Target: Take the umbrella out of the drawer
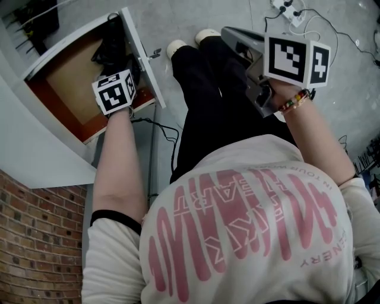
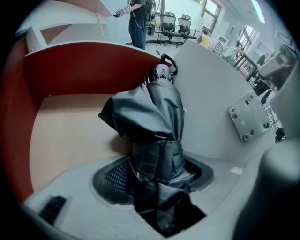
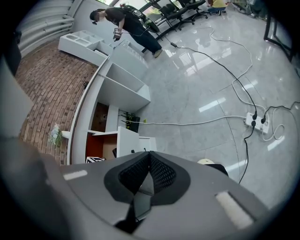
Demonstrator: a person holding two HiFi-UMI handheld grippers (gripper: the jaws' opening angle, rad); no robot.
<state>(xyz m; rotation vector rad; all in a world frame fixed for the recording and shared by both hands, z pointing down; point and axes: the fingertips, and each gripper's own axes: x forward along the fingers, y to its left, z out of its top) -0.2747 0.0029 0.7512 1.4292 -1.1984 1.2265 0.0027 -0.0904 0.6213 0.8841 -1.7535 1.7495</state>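
In the head view the bare left forearm (image 1: 122, 160) runs from the lower left of the frame straight up to the open drawer (image 1: 144, 59) at the upper left. It ends at the left gripper (image 1: 116, 90), whose marker cube faces the camera, so the tool points straight down into the drawer. The black folded umbrella (image 1: 111, 48) lies inside, just above the cube in the picture, tucked against the white front panel of the drawer.

In the left gripper view the left gripper (image 2: 154, 180) stands over the drawer's pale wooden bottom, with its red side wall (image 2: 70, 70) across the upper left. The umbrella (image 2: 157, 122) rises from between the jaws at the bottom centre toward the top centre. Its strapped middle sits in the gap, its fabric lies against both pads, and its far end leans on the white front panel at the right. The jaws are closed on the umbrella, which is still inside the drawer.

At the upper right of the head view the right arm is bent, with a beaded bracelet (image 1: 295, 101) at the wrist. The right gripper (image 1: 231, 32) slants down toward the grey floor (image 1: 178, 18), above the person's dark trousers and well apart from the drawer.

In the right gripper view the right gripper (image 3: 147, 176) has its ribbed pads pressed together with nothing between them. Beyond it the drawer (image 3: 101, 150) shows at the left, and a power strip (image 3: 255, 122) lies on the floor at the right.
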